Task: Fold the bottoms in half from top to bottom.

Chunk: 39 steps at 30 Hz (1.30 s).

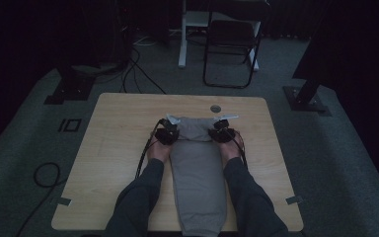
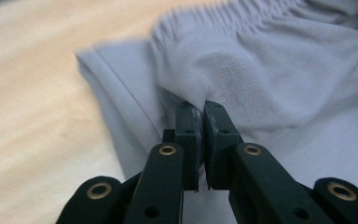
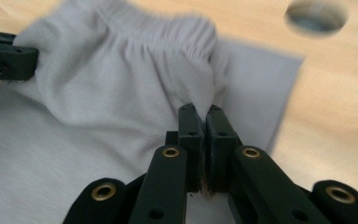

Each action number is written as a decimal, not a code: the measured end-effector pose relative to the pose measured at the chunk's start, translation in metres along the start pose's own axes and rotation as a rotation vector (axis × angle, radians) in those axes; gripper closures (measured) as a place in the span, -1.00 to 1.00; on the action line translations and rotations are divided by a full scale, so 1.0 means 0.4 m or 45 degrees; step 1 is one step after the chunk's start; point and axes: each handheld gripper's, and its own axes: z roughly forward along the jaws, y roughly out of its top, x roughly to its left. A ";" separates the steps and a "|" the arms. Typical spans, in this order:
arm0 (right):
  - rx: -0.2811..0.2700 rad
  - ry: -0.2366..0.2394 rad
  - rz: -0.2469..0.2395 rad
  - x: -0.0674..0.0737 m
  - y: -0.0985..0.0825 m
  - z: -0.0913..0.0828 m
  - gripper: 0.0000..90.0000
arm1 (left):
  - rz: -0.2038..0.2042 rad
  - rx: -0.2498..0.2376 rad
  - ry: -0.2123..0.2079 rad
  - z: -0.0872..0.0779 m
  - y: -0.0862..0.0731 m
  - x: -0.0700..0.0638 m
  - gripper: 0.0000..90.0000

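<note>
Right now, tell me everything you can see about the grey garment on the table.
The grey garment looks like soft knit cloth with a gathered elastic band at its far end. It lies lengthwise down the middle of the wooden table, its near end reaching the table's near edge. The far end is lifted and bunched: the left gripper and right gripper are each shut on a pinch of cloth just below the band.

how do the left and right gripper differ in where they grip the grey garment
The left gripper pinches the garment's left side in the high view; the right gripper pinches its right side. In its own view the left gripper has bare table to its left; the right gripper has the table's round hole up to its right. Both have jaws shut on fabric just below the gathered waistband.
</note>
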 end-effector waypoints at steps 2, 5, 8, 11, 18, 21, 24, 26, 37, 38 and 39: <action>-0.051 0.010 -0.016 0.000 0.023 -0.037 0.95 | 0.028 -0.063 0.008 -0.040 0.025 -0.005 0.90; -0.121 0.000 -0.087 0.017 0.057 -0.098 0.95 | 0.060 -0.139 0.009 -0.102 0.060 -0.024 0.90; -0.169 -0.020 -0.157 0.035 0.079 -0.154 0.95 | 0.083 -0.208 -0.007 -0.161 0.083 -0.040 0.90; -0.217 -0.006 -0.173 0.039 0.087 -0.204 0.95 | 0.119 -0.257 -0.039 -0.217 0.094 -0.056 0.90; -0.295 0.029 -0.204 0.046 0.072 -0.287 0.95 | 0.144 -0.314 -0.135 -0.307 0.092 -0.084 0.90; -0.303 0.045 -0.226 0.050 0.046 -0.326 0.95 | 0.136 -0.290 -0.231 -0.333 0.061 -0.101 0.90; -0.272 0.079 -0.232 0.052 0.015 -0.334 0.95 | 0.139 -0.226 -0.271 -0.328 0.013 -0.116 0.90; -0.224 0.095 -0.257 0.059 -0.022 -0.329 0.95 | 0.148 -0.175 -0.296 -0.316 -0.025 -0.129 0.90; 0.052 0.171 -0.307 0.098 -0.231 -0.263 0.95 | 0.191 0.121 -0.357 -0.220 -0.229 -0.197 0.89; 0.082 0.178 -0.305 0.102 -0.250 -0.255 0.95 | 0.201 0.137 -0.347 -0.213 -0.239 -0.202 0.89; 0.107 0.186 -0.302 0.104 -0.264 -0.248 0.95 | 0.198 0.150 -0.349 -0.205 -0.248 -0.204 0.89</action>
